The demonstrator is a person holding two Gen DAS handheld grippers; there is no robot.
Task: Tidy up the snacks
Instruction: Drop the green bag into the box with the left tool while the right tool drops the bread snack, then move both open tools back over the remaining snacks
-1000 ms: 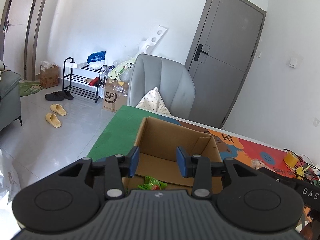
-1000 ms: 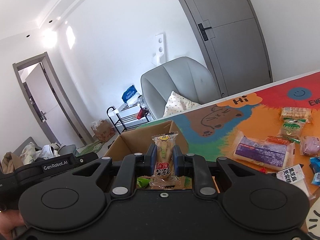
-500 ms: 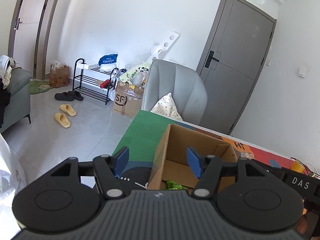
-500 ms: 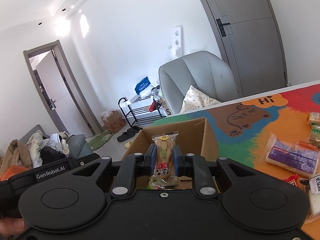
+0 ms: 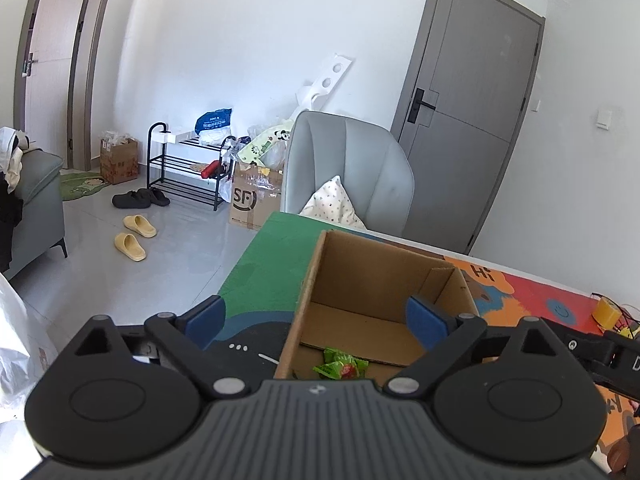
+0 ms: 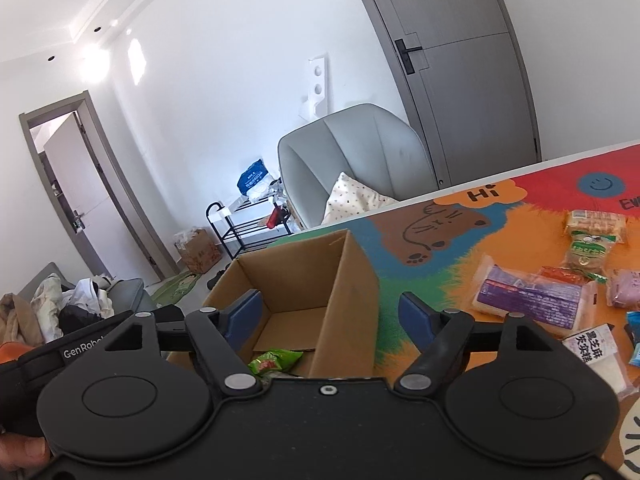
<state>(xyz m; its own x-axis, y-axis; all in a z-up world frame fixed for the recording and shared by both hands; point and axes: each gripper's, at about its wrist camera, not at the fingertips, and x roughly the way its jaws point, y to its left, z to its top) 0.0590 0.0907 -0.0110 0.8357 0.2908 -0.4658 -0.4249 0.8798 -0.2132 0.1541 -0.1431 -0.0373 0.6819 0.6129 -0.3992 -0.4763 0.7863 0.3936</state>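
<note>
Fingers of left gripper (image 5: pixel 316 320) are spread wide, nothing held, over open brown cardboard box (image 5: pixel 384 280); green snack packet (image 5: pixel 340 366) is seen inside. Right gripper (image 6: pixel 332 314) likewise gaping, empty. Drop step judged done; purple-wrapped snack pack (image 6: pixel 532 300) on table should be fetched next.

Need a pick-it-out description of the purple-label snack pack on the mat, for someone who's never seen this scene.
Start at the open brown cardboard box on the colourful cartoon play mat; look right across the orange patch to the loose snacks. The nearest is a flat clear-wrapped pack with a wide purple label, lying at a slant. It is the largest there, and the only one with a purple printed panel; the green-labelled biscuit pack lies behind it.
</note>
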